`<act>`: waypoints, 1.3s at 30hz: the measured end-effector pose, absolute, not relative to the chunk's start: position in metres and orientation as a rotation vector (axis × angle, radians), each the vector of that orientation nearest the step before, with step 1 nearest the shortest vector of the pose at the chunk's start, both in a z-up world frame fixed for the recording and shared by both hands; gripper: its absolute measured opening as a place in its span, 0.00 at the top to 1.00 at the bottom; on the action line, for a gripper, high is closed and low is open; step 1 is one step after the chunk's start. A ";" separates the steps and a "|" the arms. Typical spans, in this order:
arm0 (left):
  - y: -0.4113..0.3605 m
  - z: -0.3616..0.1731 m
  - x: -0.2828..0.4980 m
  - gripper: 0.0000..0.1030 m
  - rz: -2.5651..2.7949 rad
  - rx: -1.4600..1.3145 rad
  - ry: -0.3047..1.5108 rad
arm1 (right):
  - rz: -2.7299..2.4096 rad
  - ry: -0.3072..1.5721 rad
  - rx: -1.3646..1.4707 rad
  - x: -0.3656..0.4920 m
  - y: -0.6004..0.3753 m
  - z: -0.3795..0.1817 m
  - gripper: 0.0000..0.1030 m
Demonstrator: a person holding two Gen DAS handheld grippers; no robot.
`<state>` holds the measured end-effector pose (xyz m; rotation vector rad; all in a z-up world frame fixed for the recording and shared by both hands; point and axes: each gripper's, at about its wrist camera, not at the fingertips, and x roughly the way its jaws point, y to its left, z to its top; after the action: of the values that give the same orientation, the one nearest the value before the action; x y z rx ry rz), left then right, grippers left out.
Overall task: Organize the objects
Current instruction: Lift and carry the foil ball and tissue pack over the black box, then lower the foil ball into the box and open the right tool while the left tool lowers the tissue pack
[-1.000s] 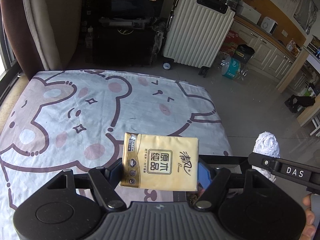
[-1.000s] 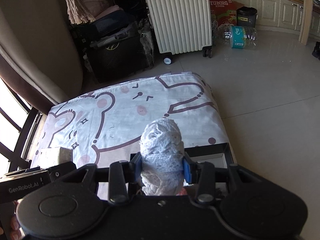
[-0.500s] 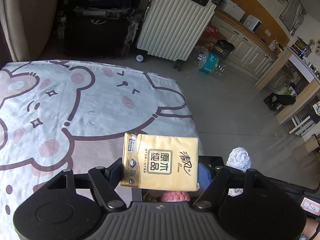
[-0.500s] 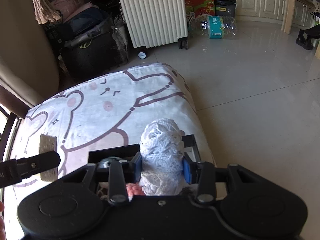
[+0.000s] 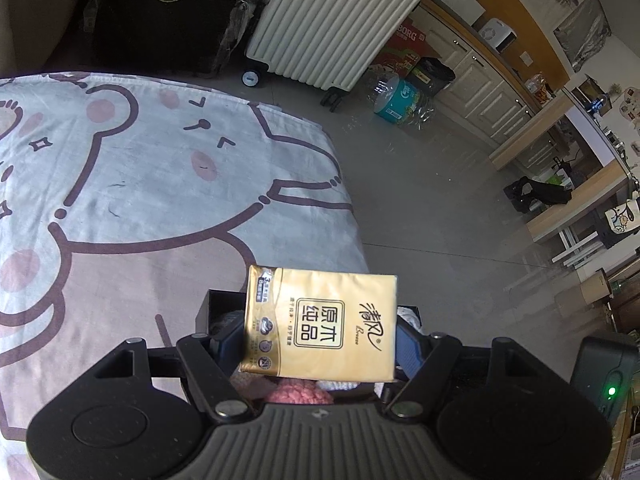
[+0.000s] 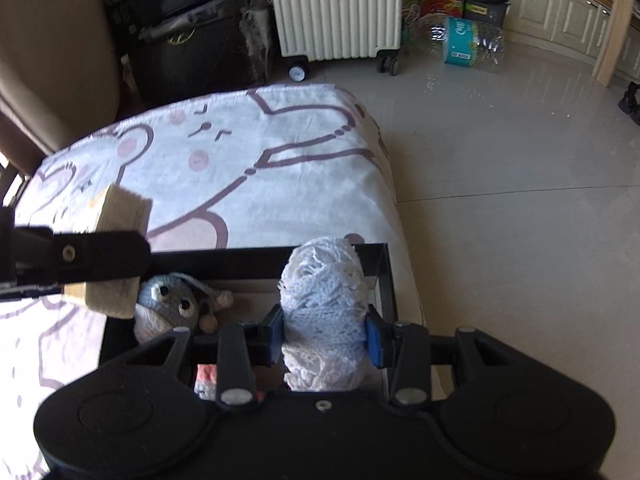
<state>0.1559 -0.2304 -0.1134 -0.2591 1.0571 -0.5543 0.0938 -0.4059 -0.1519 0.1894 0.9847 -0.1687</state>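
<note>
My left gripper (image 5: 320,350) is shut on a gold tissue pack (image 5: 320,326), held flat above a black box (image 5: 216,300) at the bed's near right corner. In the right wrist view my right gripper (image 6: 323,334) is shut on a white lace roll (image 6: 322,300), upright over the same black box (image 6: 380,280). Inside the box lie a blue knitted mouse toy (image 6: 176,300) and something pink (image 5: 298,394). The tissue pack (image 6: 116,216) and the left gripper's finger (image 6: 80,258) show at the left of the right wrist view.
The box rests on a bed with a bear-print sheet (image 5: 140,184). Beyond the bed stand a cream suitcase (image 5: 332,20), dark bags (image 5: 160,28) and a pack of water bottles (image 5: 400,98). Grey tiled floor (image 6: 520,200) lies right of the bed.
Both grippers have come down and forward toward the black box with their loads. The box and the toys inside it now show under both grippers.
</note>
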 end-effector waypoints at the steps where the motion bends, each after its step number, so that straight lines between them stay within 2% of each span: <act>1: -0.232 -0.115 0.157 0.28 -0.558 -0.260 1.062 | -0.167 0.996 0.182 0.096 -0.405 -0.155 0.60; 6: -0.236 -0.121 0.161 0.28 -0.569 -0.274 1.074 | -0.179 1.023 0.149 0.103 -0.403 -0.166 0.57; 10: -0.239 -0.126 0.164 0.28 -0.568 -0.291 1.086 | -0.175 1.000 0.127 0.102 -0.401 -0.163 0.42; 11: -0.240 -0.127 0.165 0.28 -0.568 -0.295 1.090 | -0.174 0.995 0.119 0.101 -0.401 -0.162 0.42; 14: -0.243 -0.127 0.164 0.28 -0.579 -0.305 1.090 | -0.172 0.998 0.131 0.098 -0.405 -0.159 0.53; 16: -0.246 -0.128 0.164 0.28 -0.589 -0.310 1.089 | -0.174 1.000 0.163 0.096 -0.411 -0.155 0.71; 19: -0.249 -0.129 0.164 0.28 -0.593 -0.318 1.089 | -0.144 0.974 0.240 0.092 -0.418 -0.148 0.85; 23: -0.248 -0.129 0.164 0.28 -0.591 -0.328 1.086 | -0.047 0.977 0.410 0.096 -0.421 -0.148 0.97; 27: -0.245 -0.131 0.166 0.28 -0.583 -0.344 1.091 | -0.028 1.054 0.483 0.106 -0.415 -0.166 0.97; 30: -0.245 -0.134 0.168 0.28 -0.583 -0.357 1.101 | -0.088 1.111 0.427 0.107 -0.412 -0.176 0.98; 39: -0.260 -0.145 0.166 0.28 -0.610 -0.351 1.127 | -0.143 1.102 0.477 0.093 -0.437 -0.177 1.00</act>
<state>0.1664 -0.2601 -0.1451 -0.3509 1.1270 -0.6097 0.0934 -0.4372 -0.1773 0.4770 1.1016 -0.1432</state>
